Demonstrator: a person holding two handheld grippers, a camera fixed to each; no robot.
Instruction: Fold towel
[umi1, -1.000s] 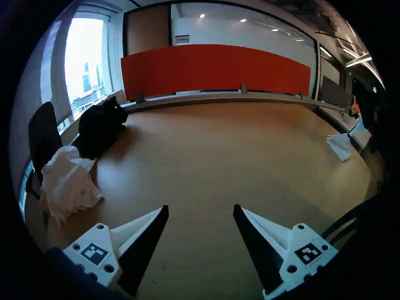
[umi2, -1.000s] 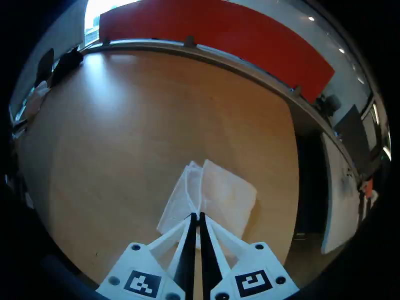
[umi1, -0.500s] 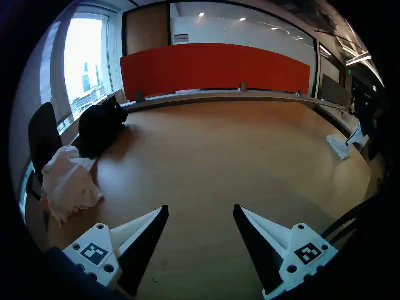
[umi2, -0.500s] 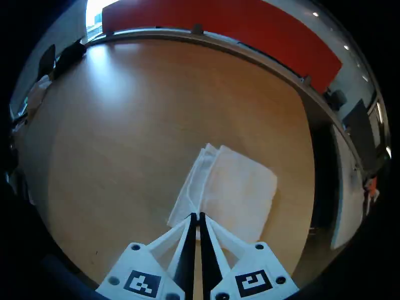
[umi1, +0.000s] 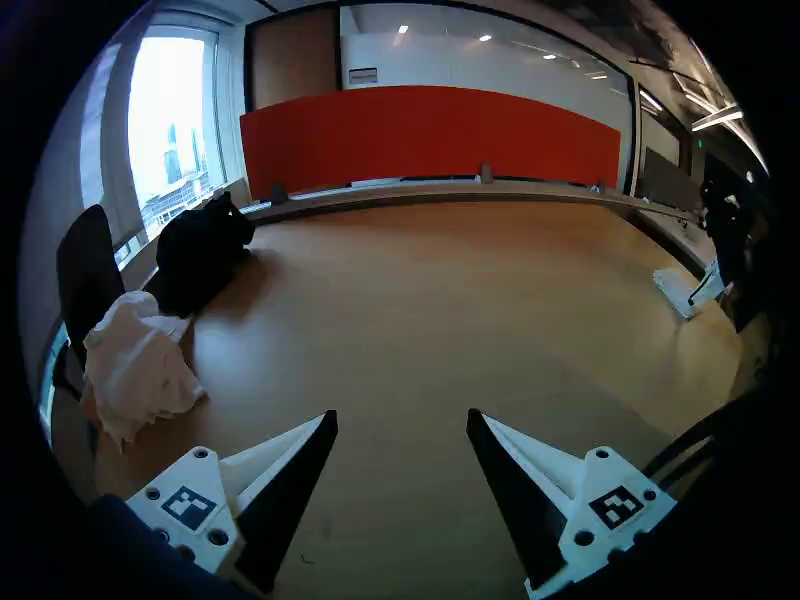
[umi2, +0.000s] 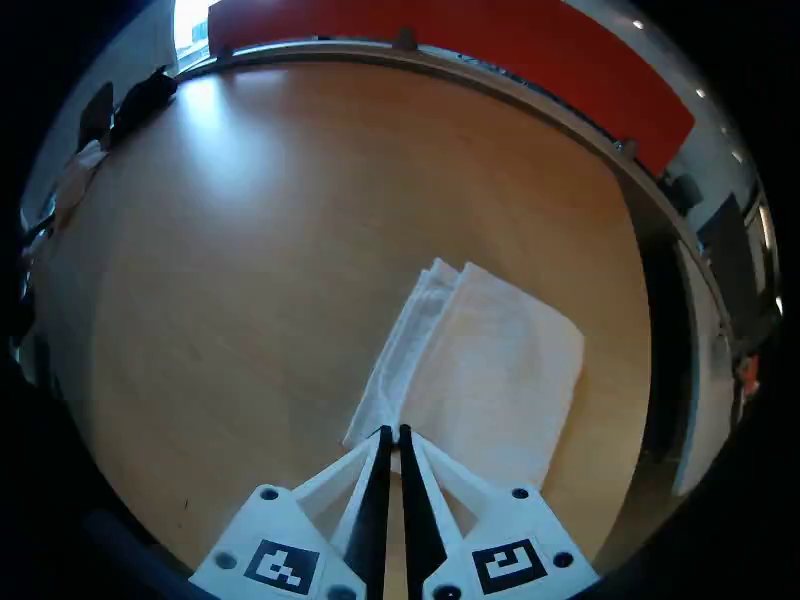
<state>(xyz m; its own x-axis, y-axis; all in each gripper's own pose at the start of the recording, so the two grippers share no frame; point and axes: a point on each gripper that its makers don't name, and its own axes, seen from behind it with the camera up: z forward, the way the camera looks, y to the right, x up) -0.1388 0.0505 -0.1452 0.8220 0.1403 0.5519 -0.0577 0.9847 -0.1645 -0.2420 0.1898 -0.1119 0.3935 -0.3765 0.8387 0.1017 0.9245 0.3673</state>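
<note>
**Left claw (umi1: 400, 414).** It is held low over the surface (umi1: 450, 300) and pointed level along it. Its two fingers are spread wide and hold nothing. Bare wood runs between the tips and straight ahead to the surface's far edge, which lies under a red partition (umi1: 430, 135). To the claw's left a crumpled white cloth (umi1: 135, 365) sits near the surface's left edge. Farther ahead on that side a black bag (umi1: 200, 250) rests on the wood, a dark chair (umi1: 85, 265) stands off the edge, and a window (umi1: 170, 130) lies beyond. Far ahead to the claw's right, close to the right edge, the towel is seen small, with the other claw at it.

**Right claw (umi2: 390, 432).** It is tilted downward at the surface. Its fingers are pressed together on the near edge of the towel (umi2: 490, 360). The towel lies folded and flat, spreading from the tips ahead and to the right. A narrower stacked band of layers shows along its left side. Its right side lies near the surface's right edge, so little bare wood is left there. Ahead and to the claw's left the wood is open as far as the far edge. The bag and cloth sit well apart at the far left.
</note>
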